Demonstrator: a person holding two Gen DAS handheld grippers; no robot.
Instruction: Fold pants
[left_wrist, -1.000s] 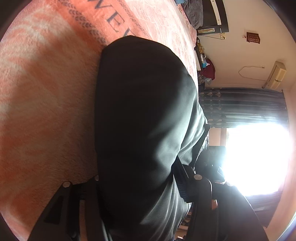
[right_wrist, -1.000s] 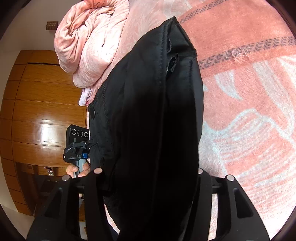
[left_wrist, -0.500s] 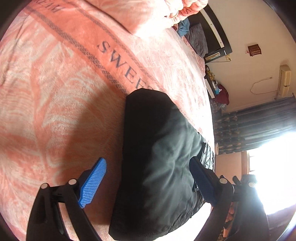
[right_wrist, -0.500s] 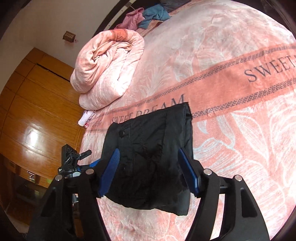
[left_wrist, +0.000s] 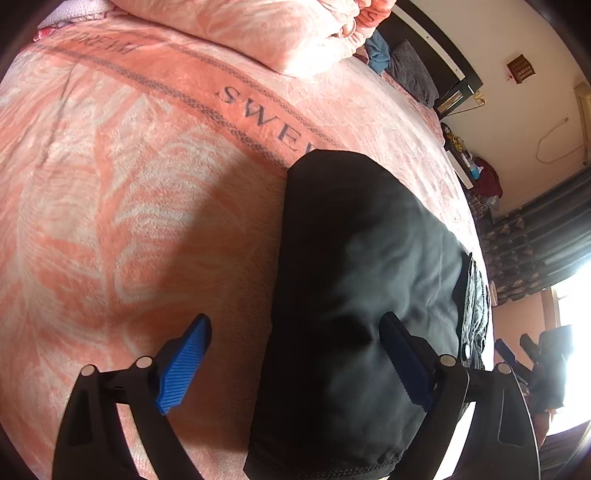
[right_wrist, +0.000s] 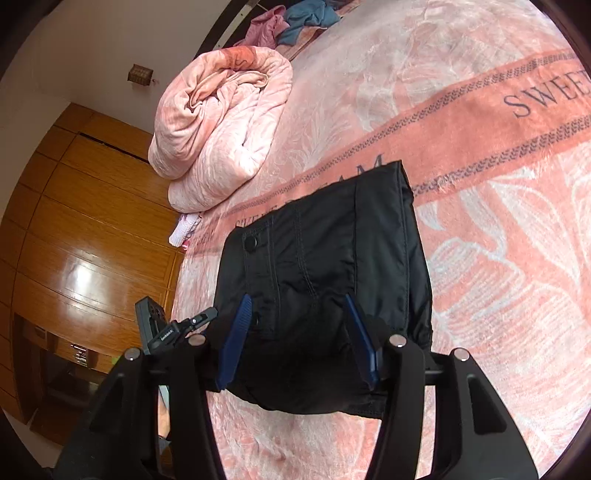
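Both grippers, left (left_wrist: 291, 362) and right (right_wrist: 299, 336), now hover with jaws spread, having released the pants (right_wrist: 325, 280). These lie folded between and beyond the jaws on the blanket (right_wrist: 498, 240); folding looks finished.

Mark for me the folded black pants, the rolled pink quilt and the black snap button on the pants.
folded black pants (right_wrist: 325, 288): right wrist view, middle of the top panel.
rolled pink quilt (right_wrist: 221, 125): right wrist view, middle of the roll.
black snap button (right_wrist: 250, 243): right wrist view, button face near the waistband.
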